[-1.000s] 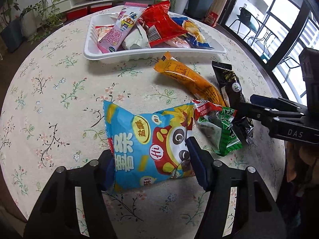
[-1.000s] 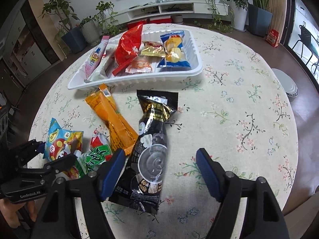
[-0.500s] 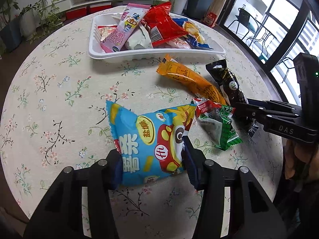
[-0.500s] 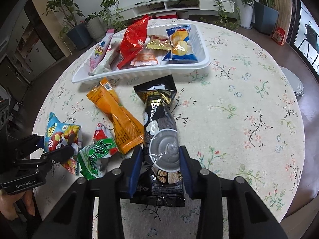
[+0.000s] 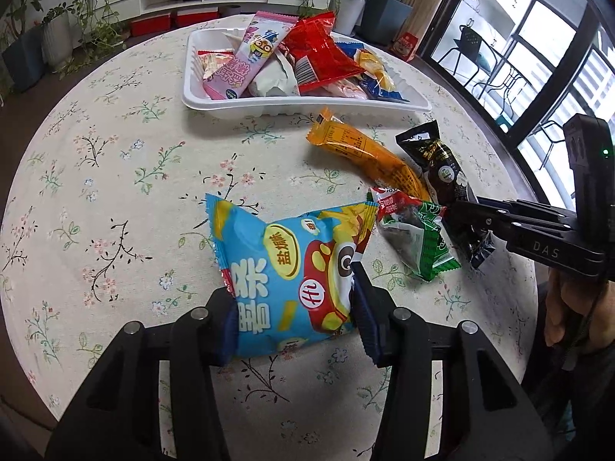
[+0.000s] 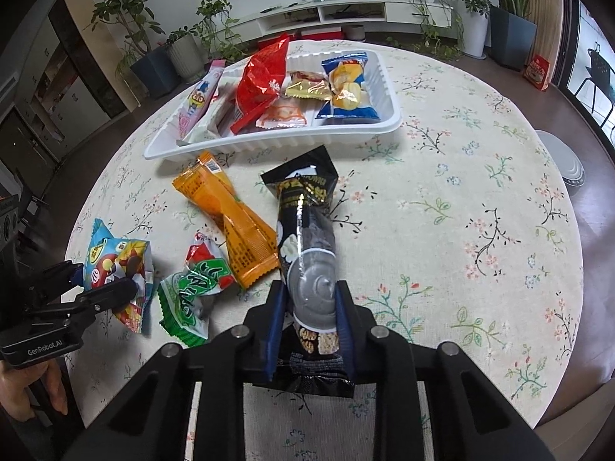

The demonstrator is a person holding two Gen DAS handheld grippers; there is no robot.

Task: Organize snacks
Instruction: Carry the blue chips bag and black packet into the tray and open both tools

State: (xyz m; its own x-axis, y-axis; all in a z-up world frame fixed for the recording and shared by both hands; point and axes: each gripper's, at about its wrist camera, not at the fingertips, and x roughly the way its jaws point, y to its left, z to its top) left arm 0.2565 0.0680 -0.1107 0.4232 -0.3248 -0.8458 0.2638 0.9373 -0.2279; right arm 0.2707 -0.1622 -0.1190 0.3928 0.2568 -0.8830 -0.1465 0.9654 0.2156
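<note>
My left gripper (image 5: 294,307) is shut on a blue chip bag (image 5: 292,265) near the table's front; the bag also shows in the right wrist view (image 6: 115,265). My right gripper (image 6: 309,319) is shut on a long black snack pack (image 6: 307,238), which also shows in the left wrist view (image 5: 442,173). An orange snack pack (image 6: 226,215) and a green-and-red packet (image 6: 196,292) lie between the two grippers. A white tray (image 6: 392,100) with several snacks stands at the far side.
The round table carries a floral cloth (image 5: 115,192). Potted plants (image 6: 184,50) and a low white shelf (image 6: 338,7) stand behind it. Windows and a chair (image 5: 480,53) are to the right.
Both grippers closed: the left onto the blue chip bag, the right onto the black snack pack. Both packs now look slightly raised and tilted.
</note>
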